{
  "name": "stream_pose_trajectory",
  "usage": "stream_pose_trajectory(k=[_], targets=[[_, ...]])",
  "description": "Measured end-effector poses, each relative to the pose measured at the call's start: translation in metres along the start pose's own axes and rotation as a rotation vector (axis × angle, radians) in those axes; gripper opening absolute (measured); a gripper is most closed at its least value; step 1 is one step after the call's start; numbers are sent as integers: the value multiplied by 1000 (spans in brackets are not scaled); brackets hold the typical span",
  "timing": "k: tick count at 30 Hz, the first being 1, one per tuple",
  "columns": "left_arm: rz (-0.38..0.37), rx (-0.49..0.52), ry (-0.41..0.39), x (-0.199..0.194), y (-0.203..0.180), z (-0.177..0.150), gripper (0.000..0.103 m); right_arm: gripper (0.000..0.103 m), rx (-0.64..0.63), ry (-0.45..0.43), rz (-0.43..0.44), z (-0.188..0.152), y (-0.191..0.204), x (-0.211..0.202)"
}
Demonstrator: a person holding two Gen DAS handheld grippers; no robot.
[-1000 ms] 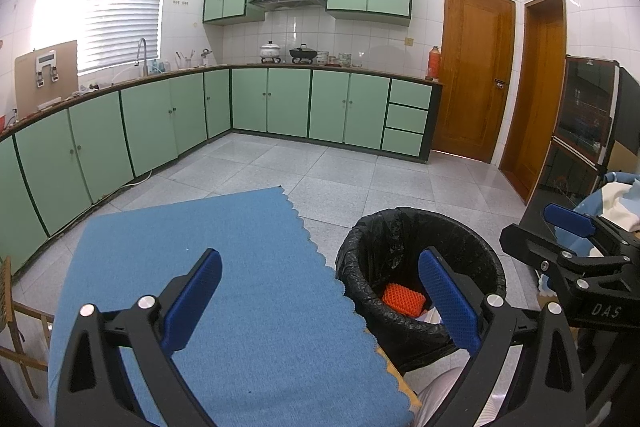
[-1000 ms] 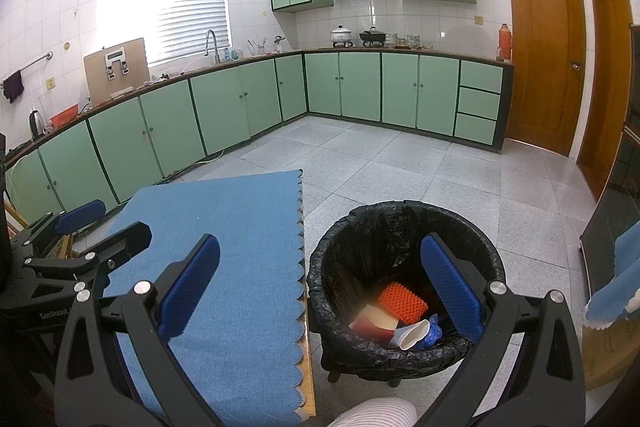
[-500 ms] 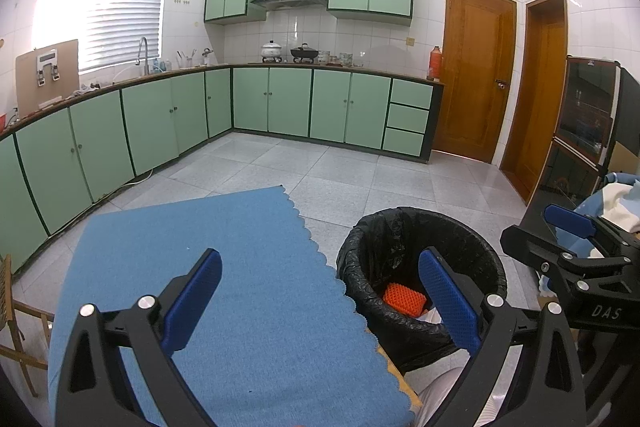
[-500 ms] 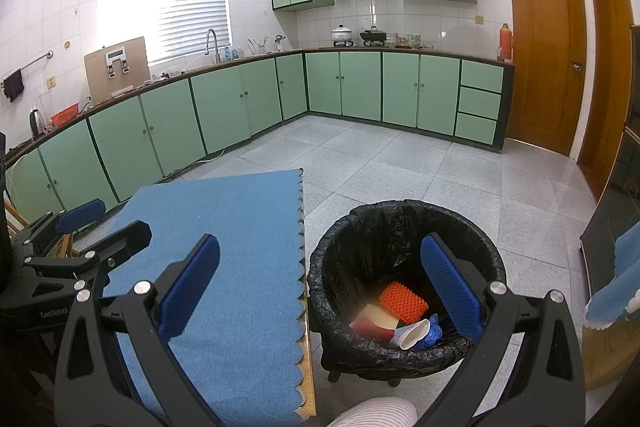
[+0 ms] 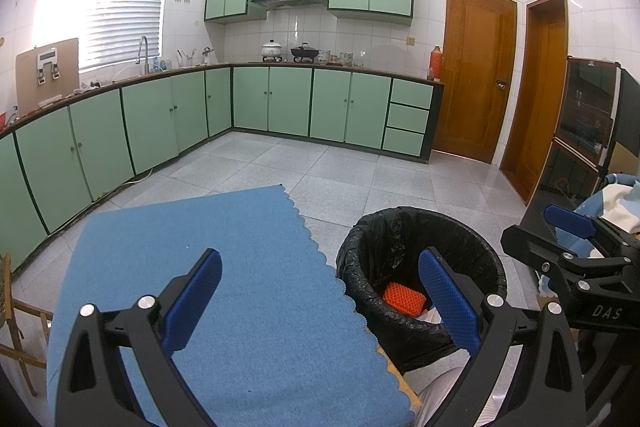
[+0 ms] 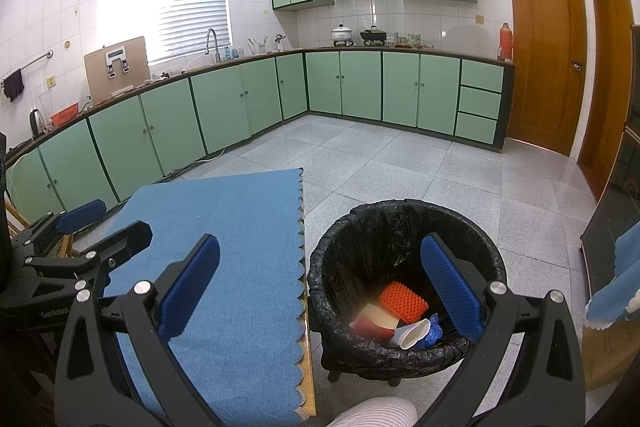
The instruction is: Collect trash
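Note:
A black-lined trash bin (image 6: pixel 368 227) stands on the floor to the right of a table with a blue cloth (image 6: pixel 240 227). In it lie an orange ridged sponge (image 6: pixel 403 301), a red-and-cream carton (image 6: pixel 374 319), a white cup (image 6: pixel 414 335) and a blue scrap (image 6: pixel 434 331). My right gripper (image 6: pixel 320 285) is open and empty, above the table's edge and the bin. My left gripper (image 5: pixel 320 297) is open and empty over the blue cloth (image 5: pixel 220 267), with the bin (image 5: pixel 372 239) and the sponge (image 5: pixel 402 301) to its right. Each gripper shows at the side of the other's view.
Green kitchen cabinets (image 5: pixel 160 123) run along the left and back walls. Two wooden doors (image 5: pixel 476 75) are at the right. A dark glass cabinet (image 5: pixel 584 131) stands at the far right. Grey tiled floor (image 6: pixel 400 167) lies beyond the bin. A striped knee (image 6: pixel 376 413) is below.

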State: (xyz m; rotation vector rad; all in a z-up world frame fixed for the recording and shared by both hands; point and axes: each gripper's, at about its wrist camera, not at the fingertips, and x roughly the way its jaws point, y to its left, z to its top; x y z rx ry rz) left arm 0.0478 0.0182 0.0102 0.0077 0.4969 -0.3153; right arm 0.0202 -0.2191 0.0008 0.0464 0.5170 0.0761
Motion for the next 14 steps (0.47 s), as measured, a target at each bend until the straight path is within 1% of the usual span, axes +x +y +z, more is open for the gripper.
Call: stream_pose_trajectory(k=[14], targets=[[7,-2,6,2,-8,-1,97,98,-3,0,0,-3,-1,0]])
